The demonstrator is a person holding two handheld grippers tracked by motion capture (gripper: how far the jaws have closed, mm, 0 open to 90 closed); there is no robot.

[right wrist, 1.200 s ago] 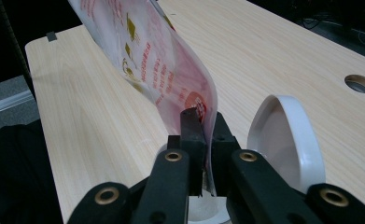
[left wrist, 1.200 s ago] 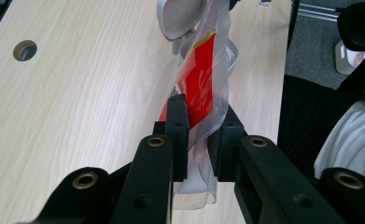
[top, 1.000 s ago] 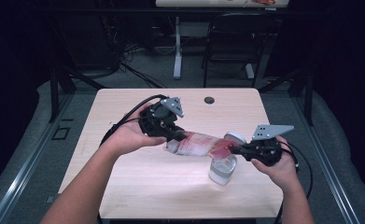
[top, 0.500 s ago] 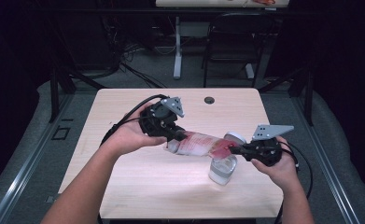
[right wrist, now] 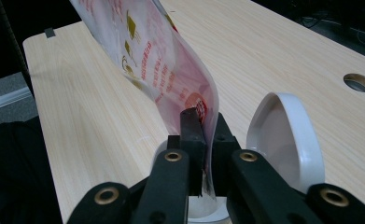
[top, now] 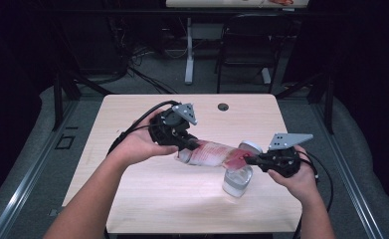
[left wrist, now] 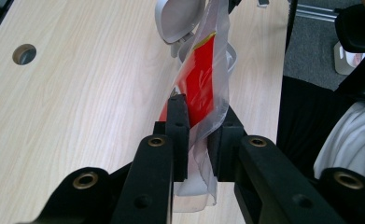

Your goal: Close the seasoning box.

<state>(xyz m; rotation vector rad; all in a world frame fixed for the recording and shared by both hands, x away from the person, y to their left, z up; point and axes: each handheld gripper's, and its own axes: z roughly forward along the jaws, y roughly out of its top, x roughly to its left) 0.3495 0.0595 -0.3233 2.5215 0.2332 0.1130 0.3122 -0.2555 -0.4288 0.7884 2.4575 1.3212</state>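
Observation:
A clear plastic pouch [top: 214, 153] with red print hangs stretched between both grippers above the table. My left gripper [top: 191, 144] is shut on its left end, and in the left gripper view the jaws [left wrist: 197, 133] pinch the twisted pouch [left wrist: 203, 79]. My right gripper [top: 249, 160] is shut on the other end, its jaws [right wrist: 202, 122] clamping the pouch [right wrist: 157, 60]. Below the pouch's right end stands a clear jar [top: 236, 180] with a white flip lid [top: 251, 146] standing open. The lid [right wrist: 283, 135] is just right of my right jaws.
The light wooden table [top: 132, 199] has a round cable hole [top: 223, 106] near its far edge. Behind the table stand a dark chair [top: 246, 45] and a white desk leg [top: 189, 50]. Cables trail from both grippers.

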